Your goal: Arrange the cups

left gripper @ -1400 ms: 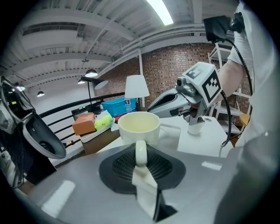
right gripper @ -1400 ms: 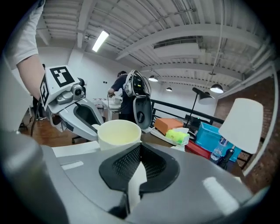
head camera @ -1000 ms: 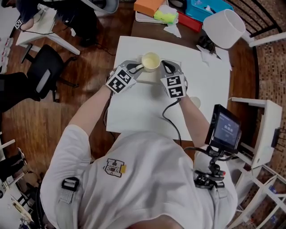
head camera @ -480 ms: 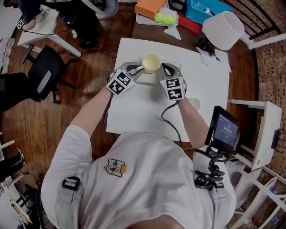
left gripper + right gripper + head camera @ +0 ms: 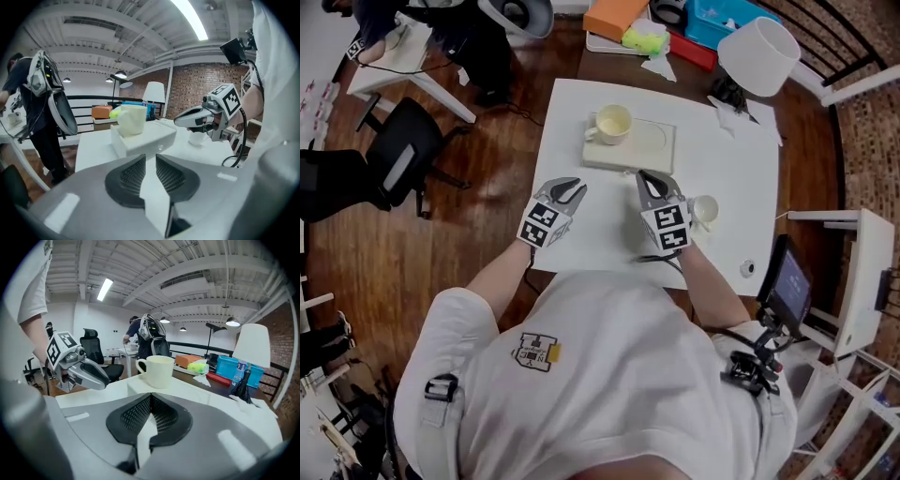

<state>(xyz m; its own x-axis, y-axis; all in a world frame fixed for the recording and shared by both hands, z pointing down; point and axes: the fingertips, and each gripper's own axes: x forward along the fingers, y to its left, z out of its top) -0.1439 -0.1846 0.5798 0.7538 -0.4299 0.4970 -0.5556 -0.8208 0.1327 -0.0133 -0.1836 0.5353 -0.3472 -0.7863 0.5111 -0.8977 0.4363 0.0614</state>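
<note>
A cream cup (image 5: 612,123) stands upright on the left end of a white block (image 5: 649,150) at the far side of the white table (image 5: 731,178). A small white cup (image 5: 705,211) sits on the table just right of my right gripper. My left gripper (image 5: 573,190) hovers over the table nearer than the block; its jaws are opening with nothing between them. My right gripper (image 5: 645,178) is level with it, shut and empty. The left gripper view shows the cream cup (image 5: 132,119) ahead. The right gripper view shows the same cup (image 5: 157,370) beyond the shut jaws.
A white lamp shade (image 5: 759,56), an orange box (image 5: 614,14) and a blue bin (image 5: 731,19) crowd the far end. A screen on a stand (image 5: 792,281) is at the right. A black chair (image 5: 403,159) stands on the wooden floor to the left.
Both grippers have drawn back from the cream cup toward the person. The left gripper's tip has come off the cup's handle. The cup stays on the block.
</note>
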